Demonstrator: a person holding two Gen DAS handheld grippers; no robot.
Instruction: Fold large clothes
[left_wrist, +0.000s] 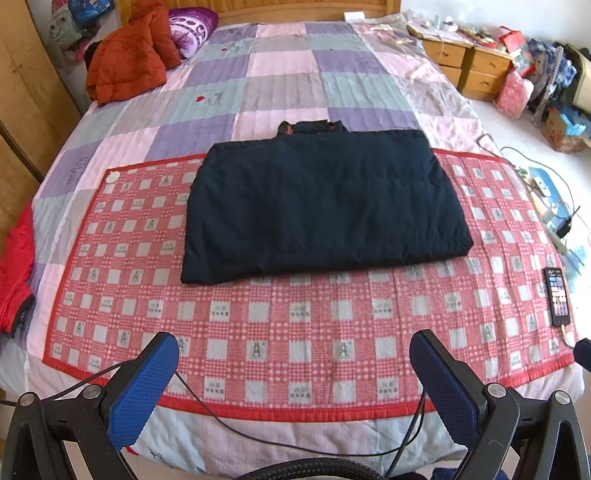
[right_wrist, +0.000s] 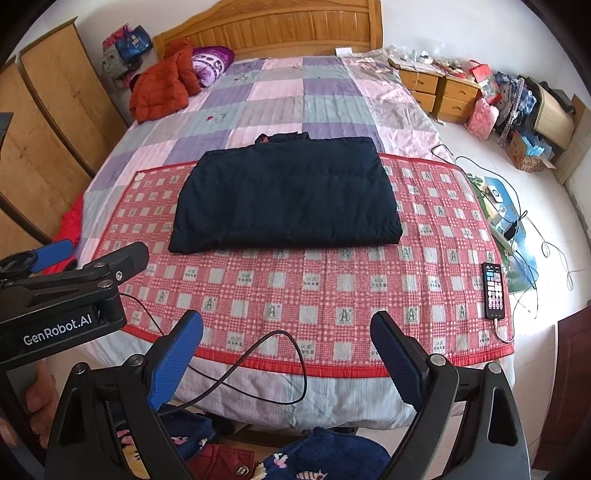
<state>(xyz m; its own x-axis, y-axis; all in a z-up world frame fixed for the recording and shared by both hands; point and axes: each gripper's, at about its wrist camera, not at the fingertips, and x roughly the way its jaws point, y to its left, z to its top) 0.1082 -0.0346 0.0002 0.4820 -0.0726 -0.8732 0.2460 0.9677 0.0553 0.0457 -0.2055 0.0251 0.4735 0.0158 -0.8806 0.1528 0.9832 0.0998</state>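
Jaws on your left gripper stand wide apart with nothing between them, hanging above the near edge of the bed. Through that left wrist camera you see the dark navy jacket folded into a rectangle, lying flat across the far part of the red checked mat, its collar reaching onto the pastel patchwork quilt beyond. An orange puffer jacket is heaped at the far left corner of the bed, well apart from the folded one. A phone lies face up on the mat's right edge, a cable plugged into its near end.

Your right wrist camera shows the right gripper with jaws likewise spread and empty, over the foot of the bed. The folded navy jacket sits centred ahead of you. At the left of this view your left gripper's body appears, held by a hand. A black cable loops over the bed's near edge.
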